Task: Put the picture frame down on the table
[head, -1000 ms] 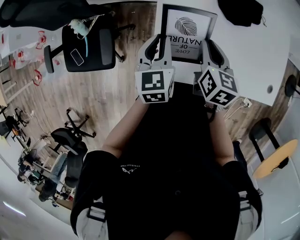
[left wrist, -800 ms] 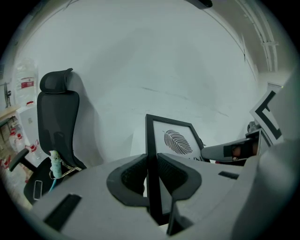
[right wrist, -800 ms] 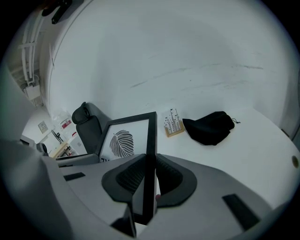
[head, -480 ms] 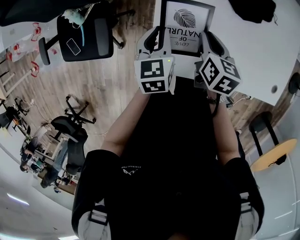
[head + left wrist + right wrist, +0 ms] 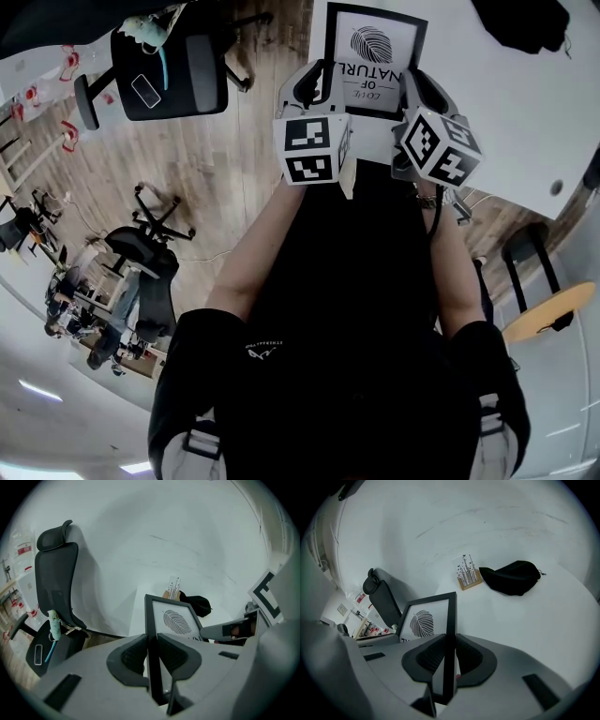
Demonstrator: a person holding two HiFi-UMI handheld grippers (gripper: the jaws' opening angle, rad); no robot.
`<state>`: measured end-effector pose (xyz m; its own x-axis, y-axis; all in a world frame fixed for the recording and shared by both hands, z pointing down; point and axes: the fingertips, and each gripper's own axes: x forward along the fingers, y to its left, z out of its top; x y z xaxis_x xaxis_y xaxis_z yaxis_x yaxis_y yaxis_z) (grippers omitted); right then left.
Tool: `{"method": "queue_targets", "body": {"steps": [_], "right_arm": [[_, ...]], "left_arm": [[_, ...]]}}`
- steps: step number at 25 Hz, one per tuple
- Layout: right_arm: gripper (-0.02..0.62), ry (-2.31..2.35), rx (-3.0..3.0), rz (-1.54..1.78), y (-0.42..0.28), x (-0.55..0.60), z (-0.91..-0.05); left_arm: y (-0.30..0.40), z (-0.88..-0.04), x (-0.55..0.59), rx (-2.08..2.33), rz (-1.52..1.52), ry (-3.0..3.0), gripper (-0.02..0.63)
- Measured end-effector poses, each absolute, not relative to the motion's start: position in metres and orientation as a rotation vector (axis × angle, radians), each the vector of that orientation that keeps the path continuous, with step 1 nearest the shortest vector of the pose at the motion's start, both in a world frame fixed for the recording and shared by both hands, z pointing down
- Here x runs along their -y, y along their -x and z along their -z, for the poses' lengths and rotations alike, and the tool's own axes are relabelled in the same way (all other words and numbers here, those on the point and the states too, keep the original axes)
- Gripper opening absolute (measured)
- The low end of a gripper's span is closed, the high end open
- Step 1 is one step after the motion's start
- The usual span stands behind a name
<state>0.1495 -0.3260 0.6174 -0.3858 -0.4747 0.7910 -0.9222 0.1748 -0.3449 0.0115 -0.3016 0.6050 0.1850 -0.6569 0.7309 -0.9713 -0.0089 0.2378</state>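
**Item 1. Left tool** (image 5: 151,656): jaws drawn in tight on the left side rail of the picture frame (image 5: 172,620). The dark pads press both faces of the black moulding, with nothing else between them.

**Item 2. Right tool** (image 5: 447,657): same condition. It is clamped on the frame's right side rail, with the rail standing edge-on between the pads. One grip on each side probably keeps the glazed panel level and stops it swinging as it is lowered.

**Item 3. Picture frame**: black border, white mount, leaf print with lettering beneath. In the head view it sits at 12 o'clock, carried between the two tools over the near edge of the tabletop (image 5: 487,103). The printed face is up and the lettered end is nearest the person. No view shows whether its underside already touches the surface. Release appears not yet made, and the set-down looks close to its final stage.

**Item 4. Tabletop**: white and bare beneath the frame, which gives it room to lie flat.

**Item 5. Black pouch** (image 5: 511,577): at 1 o'clock in the head view, well apart from the frame.

**Item 6. Wooden stand of strips** (image 5: 467,573): just beside the pouch.

**Item 7. Office chair** (image 5: 173,75): on the wood floor at 10 o'clock, off the tabletop.
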Motion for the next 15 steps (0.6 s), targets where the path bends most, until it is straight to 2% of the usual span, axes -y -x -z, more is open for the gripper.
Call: {"method": "queue_targets", "body": {"steps": [15], "right_arm": [[0.067,-1.287,1.823,-1.197,-0.148,0.309,-0.664]], "left_arm": [[-0.009,-0.660,0.291,1.428,-0.623,-1.677,0.072]]}}
